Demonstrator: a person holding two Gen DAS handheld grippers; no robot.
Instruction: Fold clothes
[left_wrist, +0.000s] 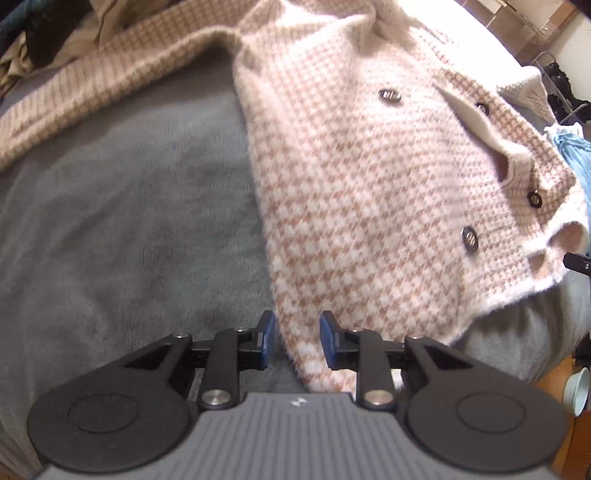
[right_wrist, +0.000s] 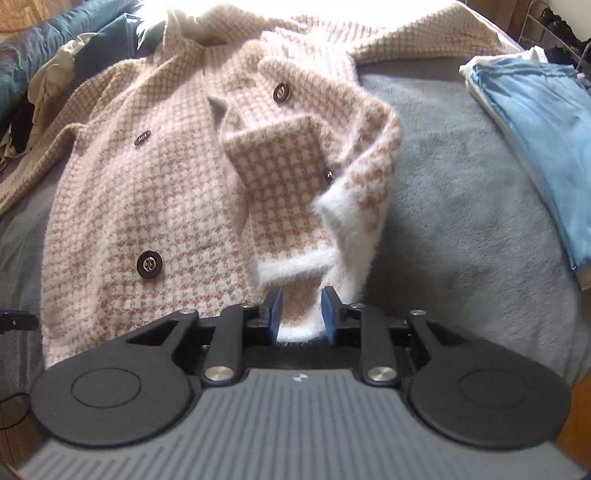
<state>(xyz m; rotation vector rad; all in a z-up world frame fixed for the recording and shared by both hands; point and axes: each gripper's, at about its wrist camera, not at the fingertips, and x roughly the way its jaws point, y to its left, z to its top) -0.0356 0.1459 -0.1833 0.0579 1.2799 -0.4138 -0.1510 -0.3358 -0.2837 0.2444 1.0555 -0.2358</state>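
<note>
both grippers stood at the near hem of a houndstooth cardigan (left_wrist: 369, 192) spread on the grey blanket (left_wrist: 129, 206).

the left gripper (left_wrist: 297, 338) and right gripper (right_wrist: 300, 314) each had blue pads apart with hem cloth between, not clamped, seemingly placed at two hem corners to take the hem evenly. the fluffy, dark-buttoned knit lay rumpled, one sleeve stretched far left, another crossing its front; folded blue garments (right_wrist: 539, 147) sat far right.

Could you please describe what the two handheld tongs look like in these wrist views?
Both look identical. The left tongs and right tongs each have two black fingers faced with blue pads, driven by black linkage arms with silver pivot pins. Behind sit two round black discs flanking a grey ribbed body bearing a small white logo. No cables, sleeves or hands are visible.
</note>
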